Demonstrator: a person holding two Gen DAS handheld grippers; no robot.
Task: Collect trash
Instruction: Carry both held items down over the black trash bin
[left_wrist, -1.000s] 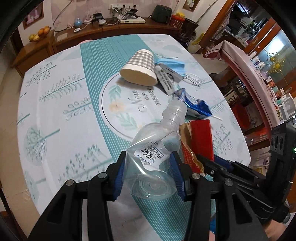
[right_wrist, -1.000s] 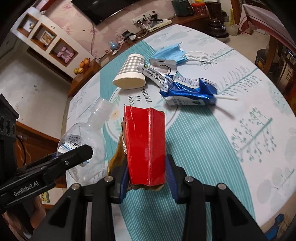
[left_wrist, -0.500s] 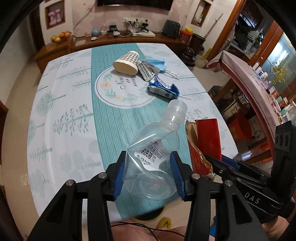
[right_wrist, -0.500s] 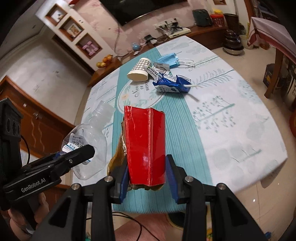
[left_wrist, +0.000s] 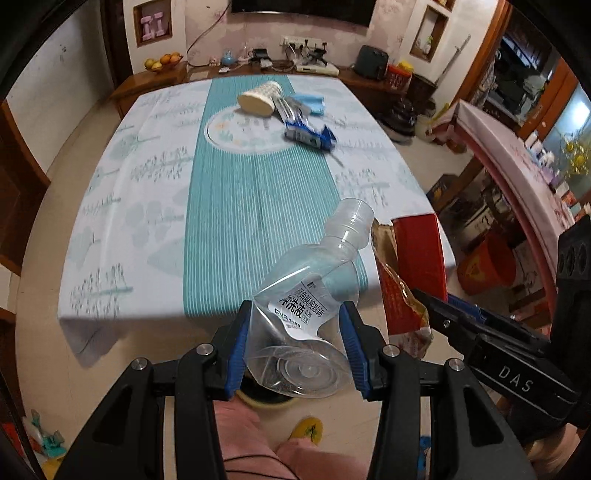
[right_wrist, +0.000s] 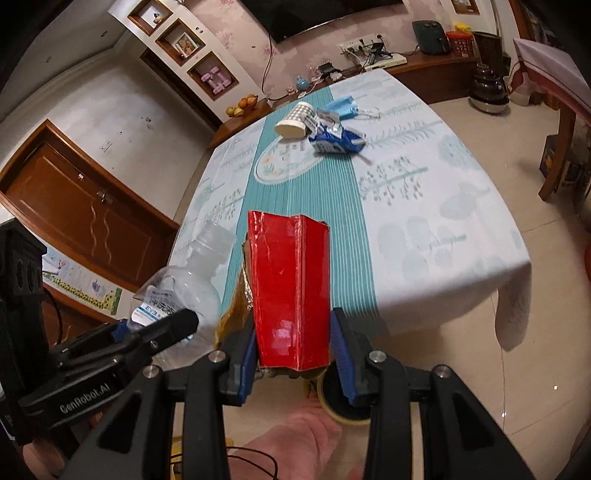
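Two grippers, both loaded, held off the near edge of the table (left_wrist: 110, 206), over the floor. Left gripper (left_wrist: 295, 339): blue pads pinching the base of a clear plastic bottle (left_wrist: 314, 291), crushed where it is gripped; neck points to 1 o'clock, no cap, white label with blue print faces up. Right gripper (right_wrist: 293, 345): pads clamped on the lower end of a red carton (right_wrist: 291, 288), upright between them, with crumpled gold foil (right_wrist: 236, 314) sticking out at its 9 o'clock side. From the left wrist, the carton sits at 3 o'clock of the bottle, close beside it.

Remaining trash at the table's far end, 12 o'clock: checked paper cup (right_wrist: 295, 120) on its side, blue face mask (right_wrist: 345, 107), flattened blue carton (right_wrist: 336, 142), and a silver wrapper (right_wrist: 325, 120) between them.

Directly below the grippers: dark round bin (right_wrist: 343, 402) with a pale rim, mostly hidden.
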